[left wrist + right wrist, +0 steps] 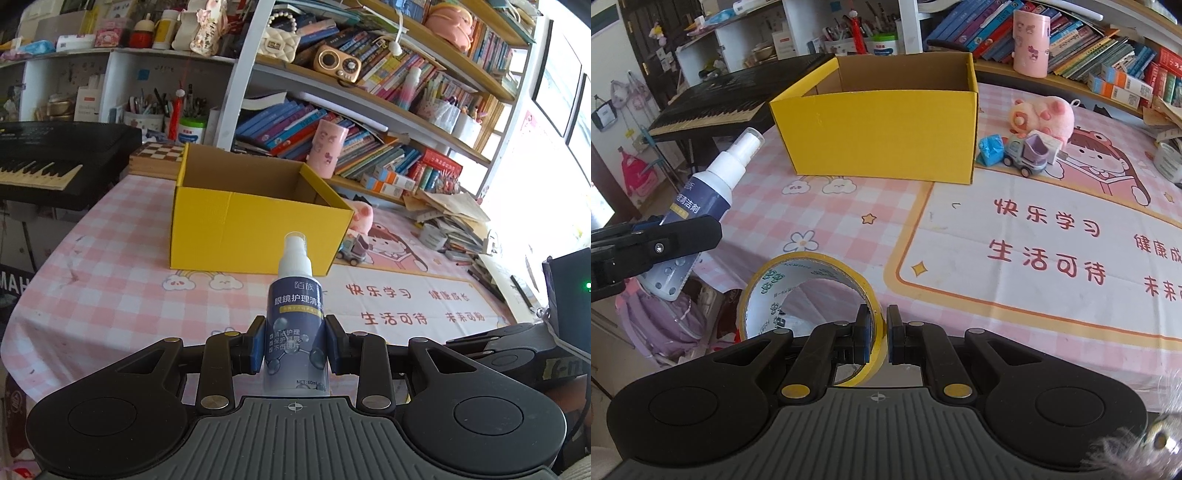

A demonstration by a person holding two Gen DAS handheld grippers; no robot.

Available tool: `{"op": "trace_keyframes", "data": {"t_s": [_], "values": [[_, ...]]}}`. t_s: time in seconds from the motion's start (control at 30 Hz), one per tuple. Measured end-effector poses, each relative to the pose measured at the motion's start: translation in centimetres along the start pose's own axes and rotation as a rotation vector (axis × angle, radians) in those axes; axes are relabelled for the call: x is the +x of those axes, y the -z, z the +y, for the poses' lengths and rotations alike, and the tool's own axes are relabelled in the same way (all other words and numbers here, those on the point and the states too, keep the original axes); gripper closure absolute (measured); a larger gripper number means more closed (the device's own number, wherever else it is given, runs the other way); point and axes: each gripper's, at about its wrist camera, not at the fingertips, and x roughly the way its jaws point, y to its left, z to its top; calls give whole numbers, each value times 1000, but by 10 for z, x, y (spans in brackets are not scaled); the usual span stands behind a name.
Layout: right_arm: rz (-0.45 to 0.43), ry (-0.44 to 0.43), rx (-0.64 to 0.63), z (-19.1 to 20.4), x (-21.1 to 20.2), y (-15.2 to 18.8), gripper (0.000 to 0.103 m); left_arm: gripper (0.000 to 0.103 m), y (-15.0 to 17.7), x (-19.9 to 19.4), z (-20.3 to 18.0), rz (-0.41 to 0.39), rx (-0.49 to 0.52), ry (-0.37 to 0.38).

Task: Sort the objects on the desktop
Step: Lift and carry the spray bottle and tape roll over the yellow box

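counter [849, 221] covered by pink checked cloth | yellow box [882, 136] stood open on it | spray bottle [295, 325] gripped upright by left hand-held gripper [296, 343], held above counter | tape roll [809, 317] pinched at rim by right hand-held gripper [882, 338]

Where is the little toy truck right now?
In the right wrist view, the toy truck sits on the table just right of the yellow box, between a blue crumpled thing and the pink plush pig.
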Motion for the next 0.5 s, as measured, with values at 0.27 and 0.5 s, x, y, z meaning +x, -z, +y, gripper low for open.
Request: {"op": "trace_keyframes", "data": {"t_s": [0.27, 0.5], "values": [[25, -17, -27, -1, 9, -13, 96, 71, -9, 11, 3, -4, -19, -2], [25, -37, -72, -6, 22, -36, 96, 71, -24, 24, 7, -31, -30, -24]]}}
